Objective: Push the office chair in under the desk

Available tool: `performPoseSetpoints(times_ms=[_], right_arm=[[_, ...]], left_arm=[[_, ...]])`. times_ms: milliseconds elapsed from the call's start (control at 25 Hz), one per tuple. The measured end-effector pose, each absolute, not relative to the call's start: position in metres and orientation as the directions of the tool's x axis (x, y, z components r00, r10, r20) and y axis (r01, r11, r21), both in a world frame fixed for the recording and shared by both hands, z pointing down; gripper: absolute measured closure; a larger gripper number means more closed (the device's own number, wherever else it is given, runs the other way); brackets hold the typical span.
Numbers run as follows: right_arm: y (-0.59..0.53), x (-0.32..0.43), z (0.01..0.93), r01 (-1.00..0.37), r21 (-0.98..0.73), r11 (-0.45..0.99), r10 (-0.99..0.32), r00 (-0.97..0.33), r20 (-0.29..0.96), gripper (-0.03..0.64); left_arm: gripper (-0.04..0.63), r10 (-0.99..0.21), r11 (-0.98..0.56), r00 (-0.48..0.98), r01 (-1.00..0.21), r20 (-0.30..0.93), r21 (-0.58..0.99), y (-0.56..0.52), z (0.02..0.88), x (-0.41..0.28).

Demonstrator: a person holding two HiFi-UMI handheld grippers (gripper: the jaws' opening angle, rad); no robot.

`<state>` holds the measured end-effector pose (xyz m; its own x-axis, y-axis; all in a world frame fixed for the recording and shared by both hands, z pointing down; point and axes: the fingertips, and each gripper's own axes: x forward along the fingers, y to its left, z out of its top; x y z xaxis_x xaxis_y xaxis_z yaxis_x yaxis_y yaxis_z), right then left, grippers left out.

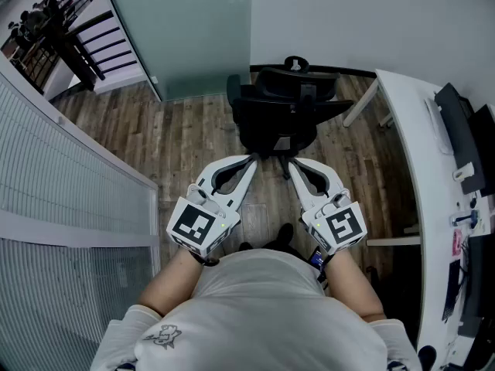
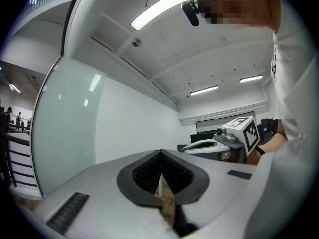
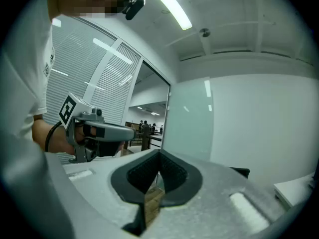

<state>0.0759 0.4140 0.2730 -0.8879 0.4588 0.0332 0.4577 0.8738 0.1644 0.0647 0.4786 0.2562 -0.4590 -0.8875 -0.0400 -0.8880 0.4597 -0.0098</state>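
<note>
A black office chair (image 1: 282, 107) stands on the wood floor in the head view, left of the white desk (image 1: 414, 161) and apart from it. My left gripper (image 1: 252, 159) and right gripper (image 1: 292, 162) are held side by side just short of the chair's seat, tips pointing at it, not touching it. Both are shut with nothing between the jaws. In the left gripper view the jaws (image 2: 160, 156) meet at the tip; the right gripper (image 2: 224, 143) shows beside them. The right gripper view shows its own jaws (image 3: 159, 155) closed and the left gripper (image 3: 94, 131) to the side.
A frosted glass partition (image 1: 182, 33) stands beyond the chair at the back. A glass wall with blinds (image 1: 69, 199) runs along my left. Monitors and small items (image 1: 464, 153) lie on the desk at the right. A desk leg (image 1: 360, 103) slants near the chair.
</note>
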Motion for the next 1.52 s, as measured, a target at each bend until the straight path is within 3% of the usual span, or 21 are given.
performPoseSetpoints(times_ms=[600,1080,1400,1520], right_arm=[[0.385,0.055,0.284,0.451,0.154,0.879,0.449,-0.892,0.050,0.614],[0.303,-0.003,0.302,0.492,0.122,0.862,0.486,-0.871,0.074,0.614],[0.227,-0.048,0.315,0.549,0.136,0.824,0.537,-0.835,0.117,0.611],[0.201,-0.060,0.322,0.583,0.153,0.798,0.564,-0.812,0.148,0.575]], left_arm=[[0.597,-0.884,0.467,-0.467,-0.884,-0.031,0.009,0.455,0.272,0.043],[0.597,-0.860,0.511,-0.510,-0.857,0.026,0.061,0.388,0.293,-0.019],[0.597,-0.853,0.519,-0.517,-0.854,0.073,0.015,0.321,0.308,-0.067],[0.597,-0.850,0.518,-0.517,-0.855,0.101,-0.020,0.296,0.315,-0.081]])
